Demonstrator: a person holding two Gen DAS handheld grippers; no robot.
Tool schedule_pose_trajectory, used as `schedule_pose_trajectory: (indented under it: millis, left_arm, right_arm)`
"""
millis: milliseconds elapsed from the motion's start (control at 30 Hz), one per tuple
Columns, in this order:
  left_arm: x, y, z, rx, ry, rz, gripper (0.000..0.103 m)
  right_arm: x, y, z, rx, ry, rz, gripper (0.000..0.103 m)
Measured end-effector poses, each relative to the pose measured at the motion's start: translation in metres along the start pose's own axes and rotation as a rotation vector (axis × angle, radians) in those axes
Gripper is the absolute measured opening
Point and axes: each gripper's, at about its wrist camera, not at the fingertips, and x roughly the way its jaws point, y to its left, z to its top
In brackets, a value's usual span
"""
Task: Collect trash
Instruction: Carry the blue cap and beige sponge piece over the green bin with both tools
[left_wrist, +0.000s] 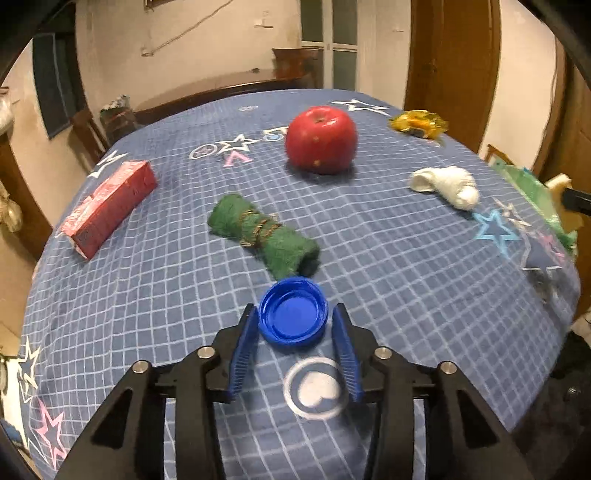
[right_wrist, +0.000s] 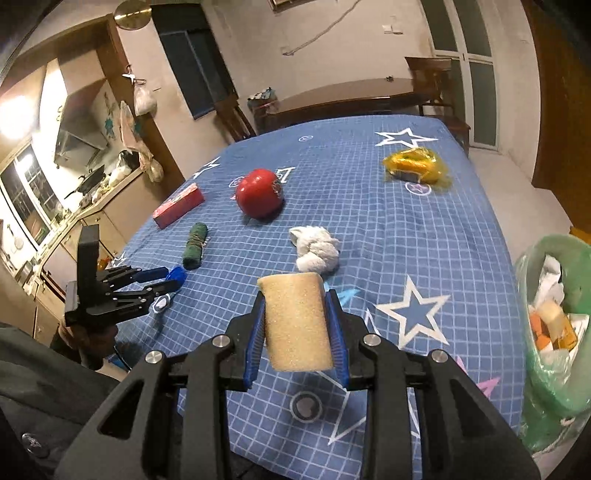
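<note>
Right gripper (right_wrist: 297, 325) is clenched on the sponge (right_wrist: 297, 325), pads pressed on both flanks, block upright and clear of the cloth (right_wrist: 443, 229). Bin bag (right_wrist: 532, 332) sits at the cloth's right edge, just right of the sponge, mouth open and already part full. To do this step well: carry the sponge across over the bag's mouth, get well past the rim before letting go, keep it level so it doesn't catch the plastic lip; the bag looks limp, so a drop near the rim could bounce back out

Left gripper (left_wrist: 293, 325) has its jaws parted round the cap (left_wrist: 293, 312); pads stand just off its sides, not pressing, so nothing grasped there yet. Cap lies open side up on the cloth, well left of the bag. It's low and round, so I'd judge it needs the pads down at cloth level before closing or it'll squirt out

Relative to the bag, all left of it: tissue wad (right_wrist: 316, 249) nearest, wrapper (right_wrist: 415, 166) further back, apple (right_wrist: 259, 197) beyond the wad, green roll (left_wrist: 264, 234) just behind the cap, red carton (left_wrist: 109, 206) farthest

Nothing stands between sponge and bag. Green roll nearly touches the cap's far side: watch the left fingertips don't snag it
</note>
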Motion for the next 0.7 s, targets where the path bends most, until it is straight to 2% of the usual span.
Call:
schedule_pose_trajectory:
  millis: [233,300,433,567,700]
  left_arm:
    - [0.007,0.006,0.001,-0.038,0.001,-0.015,0.042]
    - [0.000,0.006,0.004,-0.051,-0.006,-0.013,0.041]
    - [-0.028,-0.010,0.019,-0.015,-0.055,-0.022,0.041]
    - [-0.055,-0.051,0.063,0.081,-0.124,-0.046,0.041]
    - [-0.066,-0.115,0.115,0.216,-0.195,-0.082,0.041]
  right_arm:
    - [-0.006,0.003,-0.002,-0.004,-0.035,-0.027,0.030]
    - [-0.010,0.001,-0.002,-0.005,-0.052,-0.042,0.030]
    - [-0.027,-0.008,0.001,0.014,-0.101,-0.072,0.030]
    - [-0.048,-0.022,0.010,0.024,-0.149,-0.128,0.030]
    - [-0.077,-0.044,0.021,0.031,-0.194,-0.212,0.030]
